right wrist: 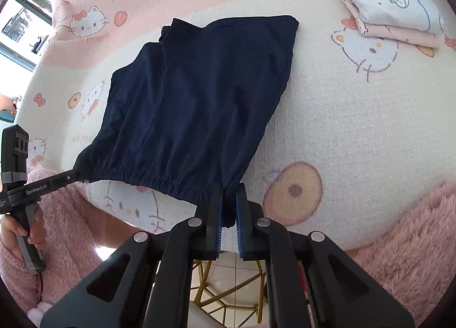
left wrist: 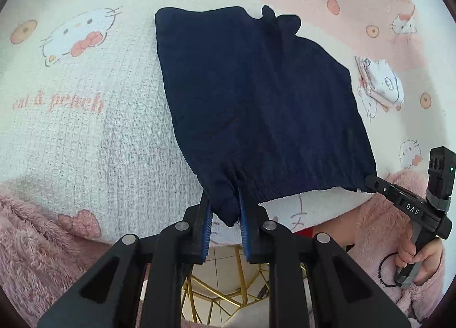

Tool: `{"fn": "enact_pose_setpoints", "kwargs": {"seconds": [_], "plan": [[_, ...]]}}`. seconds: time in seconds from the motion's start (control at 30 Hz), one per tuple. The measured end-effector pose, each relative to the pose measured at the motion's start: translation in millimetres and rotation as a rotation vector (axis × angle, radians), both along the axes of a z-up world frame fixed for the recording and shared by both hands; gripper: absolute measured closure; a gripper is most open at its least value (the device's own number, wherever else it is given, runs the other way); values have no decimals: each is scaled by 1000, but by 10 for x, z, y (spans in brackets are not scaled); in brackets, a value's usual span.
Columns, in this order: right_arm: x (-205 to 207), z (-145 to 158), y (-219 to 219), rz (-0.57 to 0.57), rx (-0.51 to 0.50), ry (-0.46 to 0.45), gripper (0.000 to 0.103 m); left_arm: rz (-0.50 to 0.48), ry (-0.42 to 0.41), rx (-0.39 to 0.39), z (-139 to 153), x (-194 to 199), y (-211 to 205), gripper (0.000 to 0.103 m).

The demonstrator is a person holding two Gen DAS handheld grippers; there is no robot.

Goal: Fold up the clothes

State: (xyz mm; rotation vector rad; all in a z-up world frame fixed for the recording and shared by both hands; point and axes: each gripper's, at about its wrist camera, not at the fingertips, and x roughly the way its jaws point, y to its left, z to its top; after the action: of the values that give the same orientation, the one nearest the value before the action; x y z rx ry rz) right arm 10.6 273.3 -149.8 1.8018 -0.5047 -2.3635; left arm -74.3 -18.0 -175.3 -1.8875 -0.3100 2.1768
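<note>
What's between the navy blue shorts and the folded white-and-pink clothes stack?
Nothing: in the right wrist view only bare cat-print blanket lies between the navy blue shorts and the folded white-and-pink clothes stack.

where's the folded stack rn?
Right wrist view: folded stack lies top right on the cat-print cover, apart from the navy shorts to its left.

On the white-and-pink waffle-textured cat-print blanket (left wrist: pixel 94 134), pink script at nine o'clock reads "cat & peach", while the black right gripper (left wrist: pixel 370 182) carries white "DAS" and the black left gripper (right wrist: pixel 77 174) carries "GenRobot.AI".
</note>
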Motion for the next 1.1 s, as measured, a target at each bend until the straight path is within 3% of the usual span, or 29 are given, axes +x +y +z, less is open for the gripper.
{"fn": "enact_pose_setpoints", "kwargs": {"seconds": [0.17, 0.27, 0.33, 0.4, 0.47, 0.53, 0.6, 0.7, 0.9, 1.0, 1.1], "plan": [[34, -86, 12, 32, 70, -96, 89, 42, -107, 7, -215, 114, -75, 80], [54, 85, 141, -1, 91, -59, 88, 56, -53, 77, -12, -3, -216, 67], [1, 306, 179, -13, 133, -3, 87, 52, -7, 66, 88, -253, -244, 63], [-138, 543, 152, 17, 160, 57, 85, 62, 28, 12, 52, 5, -662, 63], [-365, 770, 72, 69, 174, 104, 83, 77, 58, -33, 54, -299, -782, 63], [-638, 930, -45, 114, 183, 156, 76, 114, 60, -26, -9, -701, -970, 63], [-949, 972, -180, 156, 186, 179, 74, 150, 60, -15, -172, -1283, -779, 63], [-1375, 859, -459, 227, 192, 181, 74, 155, 53, -11, -260, -1367, -721, 63], [-2138, 267, -1022, 289, 180, 168, 74, 139, 83, -3, -490, -1474, -628, 63], [-2451, -115, -1116, 278, 248, 83, 74, 94, 125, -38, -480, -1462, -566, 64], [-2491, -259, -956, 247, 321, 41, 75, 74, 141, -50, -474, -1446, -577, 70]]}}
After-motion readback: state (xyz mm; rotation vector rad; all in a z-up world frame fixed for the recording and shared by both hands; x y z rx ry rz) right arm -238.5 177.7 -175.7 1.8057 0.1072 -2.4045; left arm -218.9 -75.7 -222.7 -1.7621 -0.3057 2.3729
